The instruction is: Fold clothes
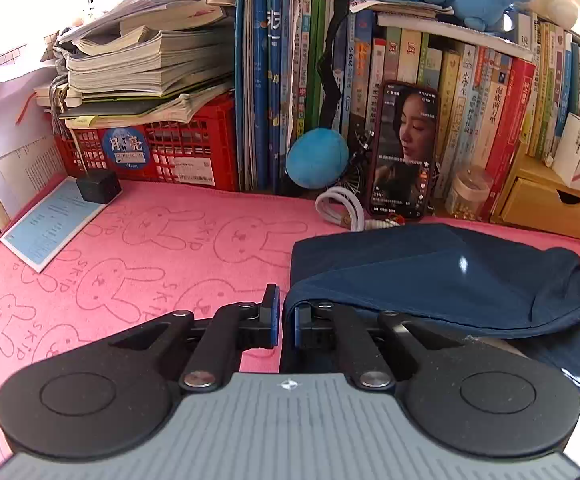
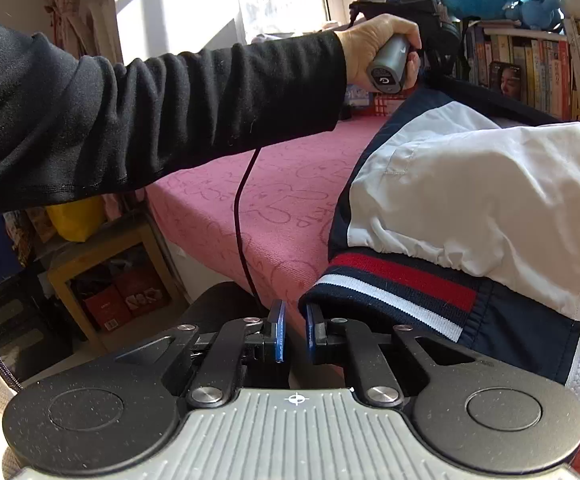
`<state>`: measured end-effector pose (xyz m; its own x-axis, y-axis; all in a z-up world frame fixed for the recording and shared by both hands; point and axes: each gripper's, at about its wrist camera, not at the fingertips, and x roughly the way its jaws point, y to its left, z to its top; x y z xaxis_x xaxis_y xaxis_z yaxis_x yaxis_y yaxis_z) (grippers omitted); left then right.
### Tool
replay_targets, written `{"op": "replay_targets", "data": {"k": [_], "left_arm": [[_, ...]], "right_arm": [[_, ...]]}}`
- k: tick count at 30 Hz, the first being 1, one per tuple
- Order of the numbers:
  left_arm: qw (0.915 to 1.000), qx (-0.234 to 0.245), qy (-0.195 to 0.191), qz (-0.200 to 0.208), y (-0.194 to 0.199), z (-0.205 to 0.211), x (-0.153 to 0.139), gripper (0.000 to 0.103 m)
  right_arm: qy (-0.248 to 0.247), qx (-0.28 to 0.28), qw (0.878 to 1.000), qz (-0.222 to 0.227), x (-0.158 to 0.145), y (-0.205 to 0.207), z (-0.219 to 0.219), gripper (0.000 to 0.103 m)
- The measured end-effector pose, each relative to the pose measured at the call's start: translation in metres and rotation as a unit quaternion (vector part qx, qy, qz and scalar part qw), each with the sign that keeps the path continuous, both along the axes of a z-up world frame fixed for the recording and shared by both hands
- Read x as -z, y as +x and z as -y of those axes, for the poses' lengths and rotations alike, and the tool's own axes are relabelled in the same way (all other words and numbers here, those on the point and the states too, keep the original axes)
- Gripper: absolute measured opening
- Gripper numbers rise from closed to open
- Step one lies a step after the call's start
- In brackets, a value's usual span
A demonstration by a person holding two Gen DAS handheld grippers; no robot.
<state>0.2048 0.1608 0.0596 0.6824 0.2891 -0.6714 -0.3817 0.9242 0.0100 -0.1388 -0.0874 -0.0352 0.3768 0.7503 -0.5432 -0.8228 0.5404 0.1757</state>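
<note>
One navy, white and red jacket (image 2: 469,200) lies on a pink bunny-print cloth (image 1: 150,264). Two grippers: the left gripper (image 1: 286,322) is clamped on a navy fold; the right gripper (image 2: 293,330) is closed beside the striped hem, its grasp unclear.

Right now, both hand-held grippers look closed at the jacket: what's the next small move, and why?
Probably draw the left hand-held gripper across toward the jacket's far side, carrying the navy edge it seems to pinch. The right hand-held gripper sits shut by the striped hem, which overhangs the pink cloth.
</note>
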Motion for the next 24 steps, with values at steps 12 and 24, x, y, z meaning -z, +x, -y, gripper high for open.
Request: {"op": "replay_targets", "data": {"k": [12, 24], "left_arm": [[0.9909, 0.053, 0.115, -0.045, -0.032, 0.006, 0.060, 0.061], [0.9932, 0.079, 0.080, -0.032, -0.087, 0.006, 0.052, 0.071]], "right_arm": [[0.050, 0.018, 0.998, -0.020, -0.036, 0.035, 0.045, 0.022], [-0.061, 0.238, 0.952, 0.185, -0.063, 0.129, 0.090, 0.059]]}}
